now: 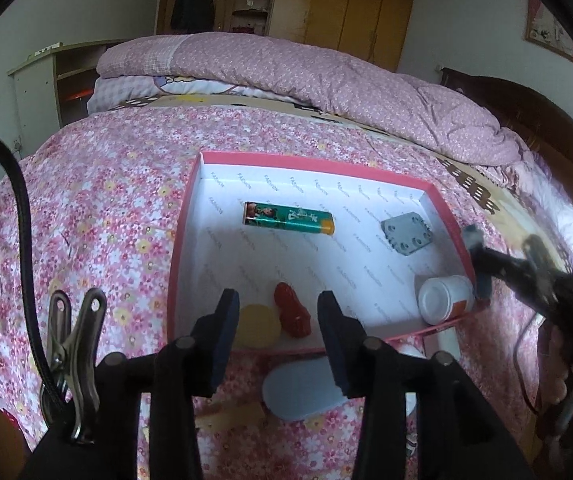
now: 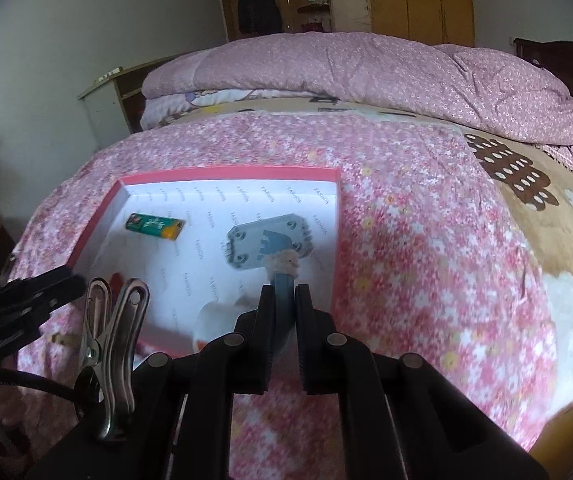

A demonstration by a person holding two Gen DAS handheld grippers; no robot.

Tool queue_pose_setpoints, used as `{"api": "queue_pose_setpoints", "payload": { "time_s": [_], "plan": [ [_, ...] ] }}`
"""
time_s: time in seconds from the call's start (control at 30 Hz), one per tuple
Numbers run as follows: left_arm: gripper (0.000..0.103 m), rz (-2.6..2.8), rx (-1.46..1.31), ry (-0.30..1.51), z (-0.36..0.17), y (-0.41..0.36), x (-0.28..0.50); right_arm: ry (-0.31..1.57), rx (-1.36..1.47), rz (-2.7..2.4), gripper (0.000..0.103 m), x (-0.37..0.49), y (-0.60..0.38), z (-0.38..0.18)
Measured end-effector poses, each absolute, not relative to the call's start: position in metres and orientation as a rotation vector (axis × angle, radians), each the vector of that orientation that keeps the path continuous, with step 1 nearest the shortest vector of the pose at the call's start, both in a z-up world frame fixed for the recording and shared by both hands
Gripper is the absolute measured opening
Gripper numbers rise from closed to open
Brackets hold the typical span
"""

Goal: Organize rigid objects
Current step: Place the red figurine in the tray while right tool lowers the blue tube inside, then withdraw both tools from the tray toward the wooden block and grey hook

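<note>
Your right tongs point(image 2: 285, 300) pinch a blue-handled tool point(image 2: 284, 280) at lower centre; your left tongs point(image 1: 278, 312) gape wide around the red toy point(image 1: 292, 314).

Black left tool point(image 1: 278, 320) with blue pads point(image 1: 226, 332), steel clip point(image 1: 74, 364), black cable point(image 1: 22, 216).

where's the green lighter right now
The green lighter lies flat on the floor of the pink-rimmed box, toward its far left part in the left wrist view, left of the grey square part.
</note>
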State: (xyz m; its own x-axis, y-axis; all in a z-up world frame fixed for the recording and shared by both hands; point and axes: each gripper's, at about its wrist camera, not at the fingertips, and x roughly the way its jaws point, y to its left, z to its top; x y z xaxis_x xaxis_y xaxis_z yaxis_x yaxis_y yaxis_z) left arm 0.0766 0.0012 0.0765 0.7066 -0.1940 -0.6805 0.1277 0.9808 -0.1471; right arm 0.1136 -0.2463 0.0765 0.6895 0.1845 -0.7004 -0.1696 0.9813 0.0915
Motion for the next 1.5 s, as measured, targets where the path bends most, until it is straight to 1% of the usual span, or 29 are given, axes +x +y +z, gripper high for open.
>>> {"api": "queue_pose_setpoints", "payload": {
  "time_s": [0.27, 0.53, 0.73, 0.8, 0.97, 1.13, 1.43, 1.47, 1.5],
  "plan": [
    [0.044, -0.188, -0.076, 0.779, 0.073, -0.004, 0.074, 0.824, 0.022, 0.172, 0.011, 0.137, -0.251, 0.066],
    [0.044, -0.186, -0.078, 0.784, 0.073, -0.004, 0.072, 0.837, 0.067, 0.184, 0.012, 0.138, -0.256, 0.062],
    [0.046, -0.190, -0.077, 0.790, 0.073, -0.004, 0.069, 0.816, 0.130, 0.210, 0.025, 0.129, -0.262, 0.069],
    [0.046, -0.194, -0.075, 0.790, 0.074, -0.005, 0.068, 0.796, 0.124, 0.200, 0.032, 0.124, -0.260, 0.073],
    [0.046, -0.202, -0.079, 0.783, 0.075, -0.005, 0.063, 0.735, 0.102, 0.182, 0.034, 0.106, -0.258, 0.086],
    [0.046, -0.210, -0.084, 0.782, 0.078, -0.006, 0.058, 0.710, 0.112, 0.184, 0.040, 0.085, -0.258, 0.094],
    [0.046, -0.199, -0.070, 0.778, 0.079, -0.001, 0.037, 0.744, 0.104, 0.215, 0.043, 0.041, -0.249, 0.088],
    [0.046, -0.196, -0.073, 0.782, 0.078, 0.001, 0.034, 0.748, 0.099, 0.219, 0.044, 0.037, -0.248, 0.087],
    [0.046, -0.194, -0.075, 0.784, 0.077, 0.004, 0.031, 0.757, 0.090, 0.225, 0.048, 0.031, -0.245, 0.084]
  ]
}}
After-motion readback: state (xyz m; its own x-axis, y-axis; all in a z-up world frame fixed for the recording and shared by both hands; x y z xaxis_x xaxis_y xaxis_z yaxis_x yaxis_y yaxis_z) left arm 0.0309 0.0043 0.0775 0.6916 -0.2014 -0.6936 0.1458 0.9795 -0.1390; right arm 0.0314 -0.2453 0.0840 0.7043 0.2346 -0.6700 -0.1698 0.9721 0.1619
